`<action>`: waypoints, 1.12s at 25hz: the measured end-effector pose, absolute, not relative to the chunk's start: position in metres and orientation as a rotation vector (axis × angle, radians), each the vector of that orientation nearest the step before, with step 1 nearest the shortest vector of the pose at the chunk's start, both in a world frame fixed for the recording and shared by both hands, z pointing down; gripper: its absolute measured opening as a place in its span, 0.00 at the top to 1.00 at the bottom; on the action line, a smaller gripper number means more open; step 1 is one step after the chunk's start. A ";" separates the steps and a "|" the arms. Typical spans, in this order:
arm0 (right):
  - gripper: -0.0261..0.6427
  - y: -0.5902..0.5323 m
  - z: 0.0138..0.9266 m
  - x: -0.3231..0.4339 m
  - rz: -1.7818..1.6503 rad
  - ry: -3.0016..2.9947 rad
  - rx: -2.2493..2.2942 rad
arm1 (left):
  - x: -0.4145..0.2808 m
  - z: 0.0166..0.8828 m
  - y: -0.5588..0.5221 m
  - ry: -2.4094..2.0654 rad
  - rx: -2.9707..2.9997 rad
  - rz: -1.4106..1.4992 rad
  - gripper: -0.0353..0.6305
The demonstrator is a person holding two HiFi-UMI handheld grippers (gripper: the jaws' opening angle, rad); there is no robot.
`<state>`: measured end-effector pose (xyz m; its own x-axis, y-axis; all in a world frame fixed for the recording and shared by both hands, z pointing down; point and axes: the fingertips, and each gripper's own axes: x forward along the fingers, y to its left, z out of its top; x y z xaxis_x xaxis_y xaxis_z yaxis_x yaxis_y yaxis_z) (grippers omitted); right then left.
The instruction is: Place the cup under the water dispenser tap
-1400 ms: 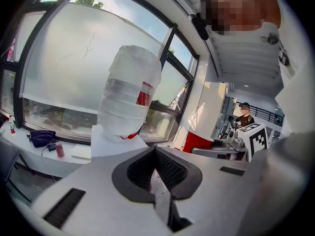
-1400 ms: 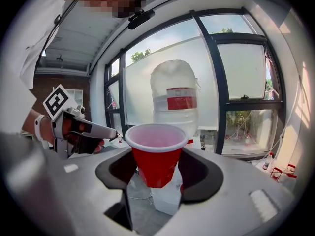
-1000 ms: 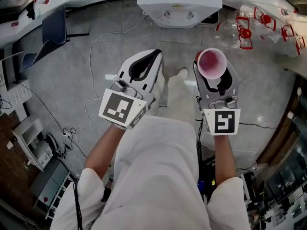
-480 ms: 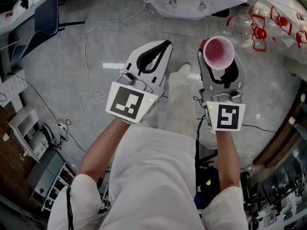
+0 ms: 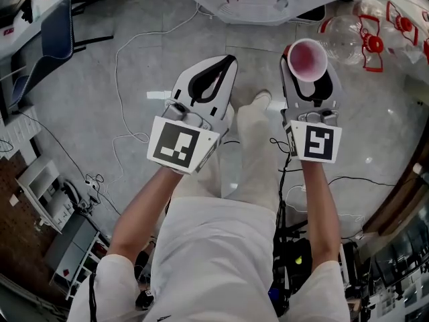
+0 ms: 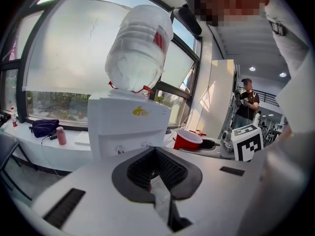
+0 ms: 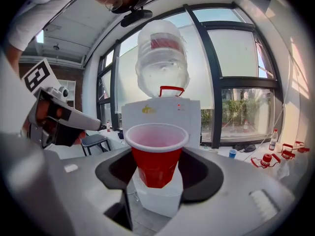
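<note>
Over a grey floor [image 5: 100,106], facing a white water dispenser [image 7: 162,111]: two tools held out side by side on bare forearms, seen steeply from above. Grips a red cup [image 5: 308,59] upright in the right tool [image 5: 308,74], jaws pressed against the cup's sides below the white rim, pale pink inside turned up to the head camera. Shows the left tool [image 5: 228,64] clenched on nothing, jaw tips meeting at the front, only a sliver of floor visible through the slit behind them. Carries the cup in the air just right of the left tool, short of the dispenser and not yet under its taps, with open floor between cup and machine. Looks straight at the dispenser in the right gripper view, white body rising behind the cup's rim, an upturned clear bottle [image 7: 162,63] seated on top, tall windows behind. Off to the right on the floor, clear bottles with red handles [image 5: 348,35]; at far left, a dark blue chair [image 5: 57,29], and white cables [image 5: 120,66] trailing across the tiles.
</note>
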<state>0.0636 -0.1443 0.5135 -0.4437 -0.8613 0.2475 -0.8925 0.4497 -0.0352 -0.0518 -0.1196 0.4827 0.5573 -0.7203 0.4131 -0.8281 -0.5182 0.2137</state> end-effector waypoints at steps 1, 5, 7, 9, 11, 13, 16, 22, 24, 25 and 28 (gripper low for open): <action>0.56 -0.147 0.521 0.065 0.236 -2.499 1.539 | -0.051 0.490 -0.121 -1.260 2.409 0.389 0.94; 0.56 -0.156 0.554 0.072 0.254 -2.484 1.548 | -0.045 0.519 -0.128 -1.255 2.402 0.403 0.94; 0.56 -0.161 0.569 0.072 0.269 -2.490 1.543 | -0.043 0.531 -0.130 -1.255 2.396 0.407 0.94; 0.56 -0.166 0.584 0.072 0.283 -2.491 1.538 | -0.042 0.543 -0.132 -1.255 2.390 0.411 0.94; 0.56 -0.172 0.600 0.071 0.298 -2.485 1.537 | -0.040 0.554 -0.134 -1.252 2.387 0.416 0.94; 0.56 -0.178 0.615 0.071 0.322 -2.476 1.542 | -0.038 0.565 -0.136 -1.248 2.385 0.420 0.94; 0.56 -0.184 0.634 0.065 0.354 -2.469 1.535 | -0.039 0.581 -0.137 -1.256 2.373 0.429 0.94; 0.56 -0.202 0.669 0.055 0.321 -2.444 1.530 | -0.041 0.598 -0.147 -1.247 2.389 0.439 0.94; 0.56 -0.208 0.680 0.054 0.306 -2.434 1.534 | -0.043 0.605 -0.150 -1.247 2.388 0.445 0.94; 0.56 -0.211 0.685 0.055 0.304 -2.432 1.539 | -0.044 0.610 -0.151 -1.247 2.388 0.448 0.94; 0.56 -0.223 0.697 0.059 0.298 -2.424 1.566 | -0.045 0.622 -0.156 -1.243 2.390 0.459 0.94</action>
